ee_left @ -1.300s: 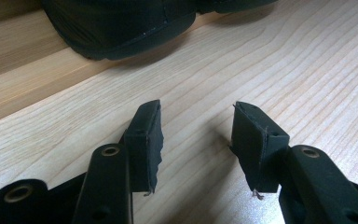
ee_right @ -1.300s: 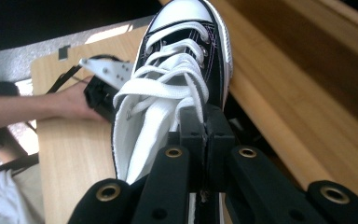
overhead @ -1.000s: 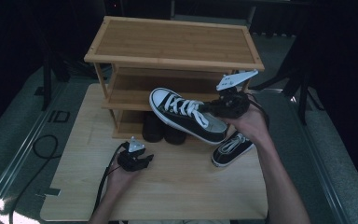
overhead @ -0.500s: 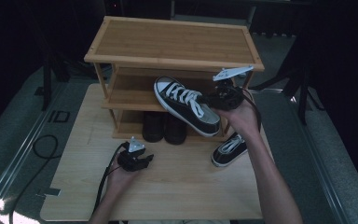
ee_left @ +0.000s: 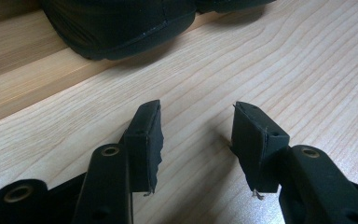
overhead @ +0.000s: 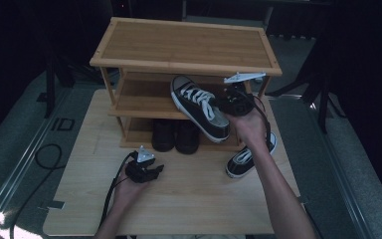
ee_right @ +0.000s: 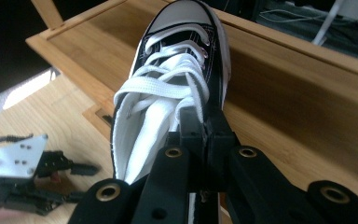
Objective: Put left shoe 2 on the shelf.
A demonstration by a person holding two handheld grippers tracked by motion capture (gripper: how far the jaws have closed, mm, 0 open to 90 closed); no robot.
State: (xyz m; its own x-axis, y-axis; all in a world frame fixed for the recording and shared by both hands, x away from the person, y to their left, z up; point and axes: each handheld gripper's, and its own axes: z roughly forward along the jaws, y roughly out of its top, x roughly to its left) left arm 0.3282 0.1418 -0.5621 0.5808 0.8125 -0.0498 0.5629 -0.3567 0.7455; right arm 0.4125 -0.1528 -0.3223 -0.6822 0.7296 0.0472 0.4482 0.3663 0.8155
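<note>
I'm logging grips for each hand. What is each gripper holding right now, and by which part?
The right gripper is shut on the black-and-white sneaker, pinching its upper edge beside the laces. The left gripper is open over the table, holding nothing.

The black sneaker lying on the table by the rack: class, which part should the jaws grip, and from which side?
Grip the black sneaker by its collar rim at the heel, coming from above: it rests sole-down, opening up, and that thin edge fits between the jaws.
</note>
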